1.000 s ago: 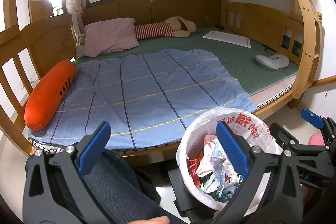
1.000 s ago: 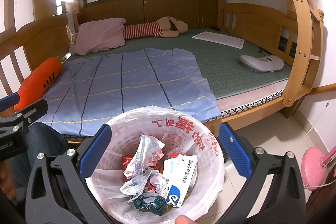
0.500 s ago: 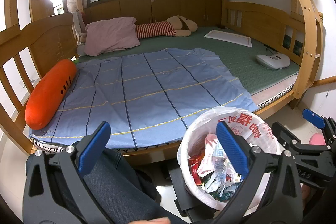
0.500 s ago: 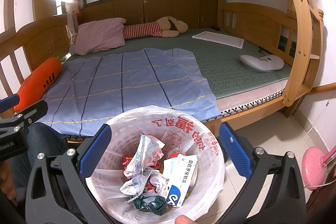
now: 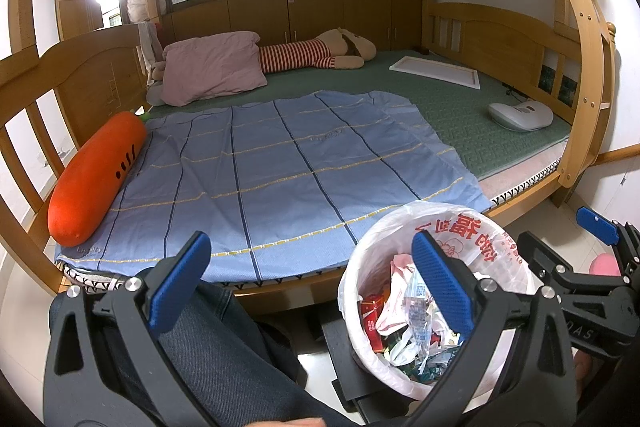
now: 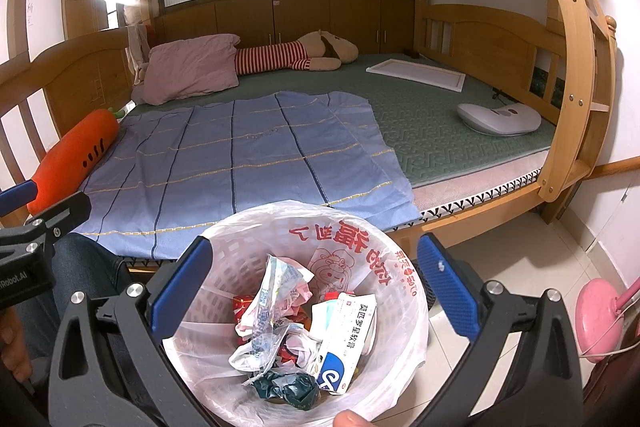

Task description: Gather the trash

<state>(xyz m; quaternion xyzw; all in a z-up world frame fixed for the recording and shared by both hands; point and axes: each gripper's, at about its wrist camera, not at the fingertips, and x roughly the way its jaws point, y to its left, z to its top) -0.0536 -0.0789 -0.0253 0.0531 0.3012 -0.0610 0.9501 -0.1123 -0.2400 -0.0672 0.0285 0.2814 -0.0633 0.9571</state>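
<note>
Both grippers hold their jaws wide apart, with nothing between them. The right gripper [image 6: 308, 283] hovers directly over a round white plastic waste basket lined with a thin white bag printed in red characters [image 6: 360, 239]; its blue-padded fingers [image 6: 180, 283] frame the basket's mouth. Inside lies the collected trash: crumpled clear and white wrappers [image 6: 272, 307], a white and blue medicine box [image 6: 340, 347], red packets and a dark green crumpled wrapper [image 6: 286, 387].

The left gripper [image 5: 308, 283] sits to the left of the basket, above the person's leg in dark blue jeans [image 5: 224, 347]; its right finger overlaps the basket's rim in that view, though contact cannot be told.

Beyond the basket stands a wooden bunk bed [image 5: 580, 107] with a green mat. On it are a blue checked sheet [image 5: 280, 167], an orange carrot-shaped cushion [image 5: 92, 175], a pink pillow [image 5: 212, 67], a striped plush toy [image 5: 320, 53], a flat white board [image 5: 436, 71] and a white rounded device [image 5: 520, 115].

No loose trash shows on the bed or on the tiled floor, so the collecting appears nearly done, or a fresh search is starting. The next move probably calls for scanning the room for remaining litter, or gathering the bag's rim to lift it out.
</note>
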